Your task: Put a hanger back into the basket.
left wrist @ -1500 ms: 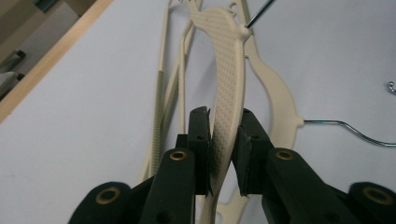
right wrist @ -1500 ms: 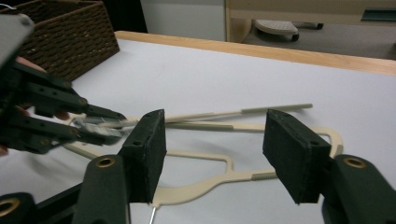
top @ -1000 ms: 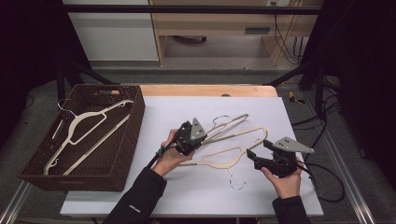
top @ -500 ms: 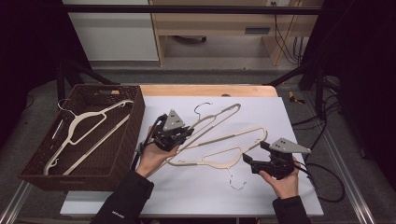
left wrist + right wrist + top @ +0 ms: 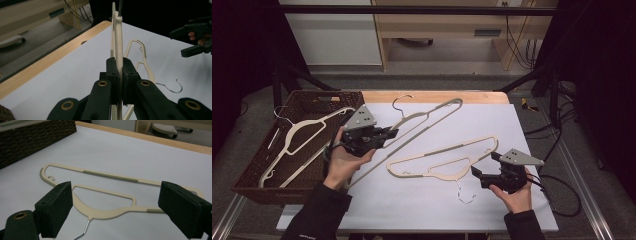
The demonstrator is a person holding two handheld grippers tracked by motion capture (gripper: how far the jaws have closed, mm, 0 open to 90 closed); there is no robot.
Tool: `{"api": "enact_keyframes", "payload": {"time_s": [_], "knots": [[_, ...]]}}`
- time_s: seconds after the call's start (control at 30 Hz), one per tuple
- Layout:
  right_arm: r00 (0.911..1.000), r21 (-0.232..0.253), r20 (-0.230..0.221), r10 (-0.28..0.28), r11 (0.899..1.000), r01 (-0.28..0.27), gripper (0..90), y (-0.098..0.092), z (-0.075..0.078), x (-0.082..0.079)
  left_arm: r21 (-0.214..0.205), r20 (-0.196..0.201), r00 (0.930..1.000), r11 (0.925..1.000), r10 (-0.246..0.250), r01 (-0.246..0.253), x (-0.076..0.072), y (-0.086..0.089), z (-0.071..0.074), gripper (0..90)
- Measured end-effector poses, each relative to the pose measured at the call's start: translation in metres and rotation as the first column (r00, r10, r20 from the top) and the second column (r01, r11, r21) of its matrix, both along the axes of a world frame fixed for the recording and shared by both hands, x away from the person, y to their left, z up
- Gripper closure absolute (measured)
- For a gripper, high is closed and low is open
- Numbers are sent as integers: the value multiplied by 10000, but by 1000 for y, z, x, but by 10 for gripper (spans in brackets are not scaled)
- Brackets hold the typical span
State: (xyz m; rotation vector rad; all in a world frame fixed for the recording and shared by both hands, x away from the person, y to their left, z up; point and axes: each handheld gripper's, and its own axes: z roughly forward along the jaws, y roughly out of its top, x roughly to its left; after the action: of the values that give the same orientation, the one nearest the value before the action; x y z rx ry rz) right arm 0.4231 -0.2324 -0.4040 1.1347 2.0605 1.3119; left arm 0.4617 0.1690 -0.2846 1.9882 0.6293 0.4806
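left gripper (image 5: 387,135) is clamped on the arm of a cream plastic hanger (image 5: 427,116), holding it lifted off the white table (image 5: 532,125), its long bar and wire hook stretching away ahead of the jaws toward the far edge. just to this gripper's left sits a brown wicker basket (image 5: 247,175) with another hanger (image 5: 294,137) already lying inside. right gripper (image 5: 477,177) hangs with its jaws spread wide, having just been opening, and nothing pressed between them; a second cream hanger (image 5: 107,195) lies flat on the table just in front of it, metal hook pointing back toward the hand. these hangers look light, thin and stiff, probably a bit slick, so a pinch far from the middle would let one swing or twist. i'd grip the flat one near the neck, where the plastic looks thickest.
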Motion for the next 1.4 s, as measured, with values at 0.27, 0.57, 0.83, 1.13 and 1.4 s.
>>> {"api": "enact_keyframes", "payload": {"time_s": [0.27,0.57,0.83,1.13,1.4], "knots": [[10000,-28,13,0,10000,0,122,0,0,0,76,209,9993,9995,312,-314,-2,34,25,861],[10000,-78,17,45,10000,-45,119,0,0,0,447,476,9965,9965,681,-702,-3,71,35,861],[9998,-69,115,138,9999,-137,101,0,0,-1,396,585,9936,9943,962,-986,0,103,37,861],[9996,-25,200,216,9998,-216,77,-1,0,-2,398,541,9878,9882,1457,-1480,9,139,36,861],[9995,126,192,244,9996,-246,63,-1,1,-3,349,418,9760,9760,2136,-2151,21,172,29,861]]}}
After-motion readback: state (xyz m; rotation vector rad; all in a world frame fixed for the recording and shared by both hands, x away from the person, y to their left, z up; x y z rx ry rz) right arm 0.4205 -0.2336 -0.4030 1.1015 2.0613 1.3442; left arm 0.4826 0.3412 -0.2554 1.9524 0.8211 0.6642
